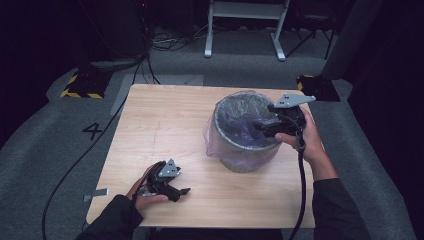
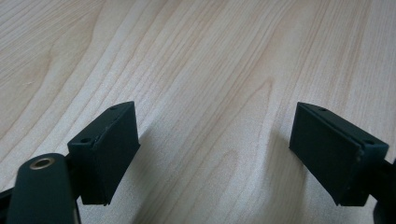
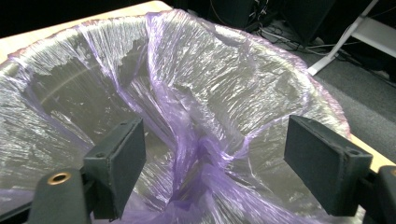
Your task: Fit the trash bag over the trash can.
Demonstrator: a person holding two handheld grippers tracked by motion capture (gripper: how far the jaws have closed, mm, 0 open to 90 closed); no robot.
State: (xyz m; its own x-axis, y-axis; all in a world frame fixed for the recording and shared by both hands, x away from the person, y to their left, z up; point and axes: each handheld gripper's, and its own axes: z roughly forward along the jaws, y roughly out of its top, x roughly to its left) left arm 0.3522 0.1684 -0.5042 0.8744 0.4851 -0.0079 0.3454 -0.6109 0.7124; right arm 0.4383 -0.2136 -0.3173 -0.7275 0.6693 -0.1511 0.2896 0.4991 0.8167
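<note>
At about seven o'clock on the table (image 1: 150, 125), the left gripper (image 1: 172, 189) is lying low with jaws spread wide, holding nothing. At two o'clock the bin (image 1: 243, 150) is standing, its purple liner (image 3: 196, 154) bunching inside. The right gripper (image 1: 265, 127) is hovering over the rim, jaws wide and empty; closing squarely on that central fold is probably wisest.

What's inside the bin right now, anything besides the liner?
Inside the bin I see the purple liner, bunched in folds down the middle, with the right gripper open above it. No rubbish shows, but the folds cover the bottom.
</note>
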